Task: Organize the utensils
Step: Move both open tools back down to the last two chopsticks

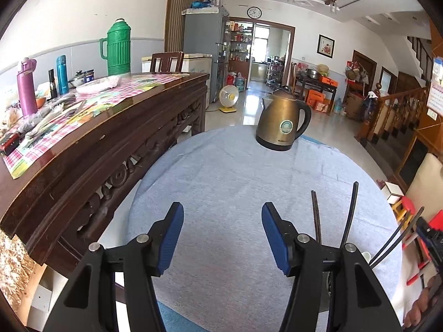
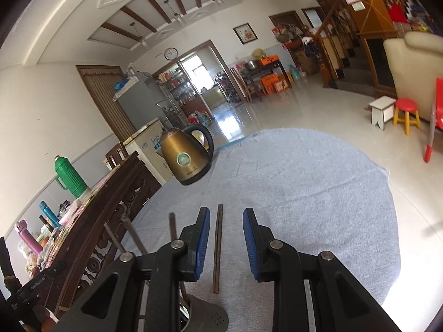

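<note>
**Chopsticks and holder on cloth-covered bench**

Item 1: pair of brown chopsticks [image 2: 218, 249], slim, square-sectioned, wood-toned, lying flat and side by side on the cloth. In the right wrist view they sit between the two blue pads of the right hand-held gripper [image 2: 223, 244], touching neither pad. In the left wrist view the same pair [image 1: 316, 215] lies just right of the left gripper's right finger.

Item 2: dark utensils [image 2: 173, 228], thin rods standing tilted in a grey metal holder [image 2: 206, 315] with a perforated rim, at the lower edge of the right wrist view, partly hidden behind the gripper body. In the left wrist view black rods [image 1: 349, 215] rise at an angle from behind the gripper; their exact kind cannot be told.

Item 3: right hand-held gripper, black frame, ribbed blue pads, jaws spread at a moderate gap, holding nothing.

Item 4: left hand-held gripper [image 1: 223, 227], same build, jaws spread wide above bare cloth, holding nothing.

Item 5: bench [image 1: 221, 171], round, covered in pale blue-grey cloth of soft towelling texture.

Item 6: electric kettle [image 1: 282, 120], bronze-toned metal body, black handle and base, round green label, upright at the far side of the cloth, well apart from the chopsticks.

Item 7: carved dark wood sideboard [image 1: 116, 144] beside the bench, glossy top, chequered pink mat, green ribbed thermos [image 1: 118, 48].
</note>
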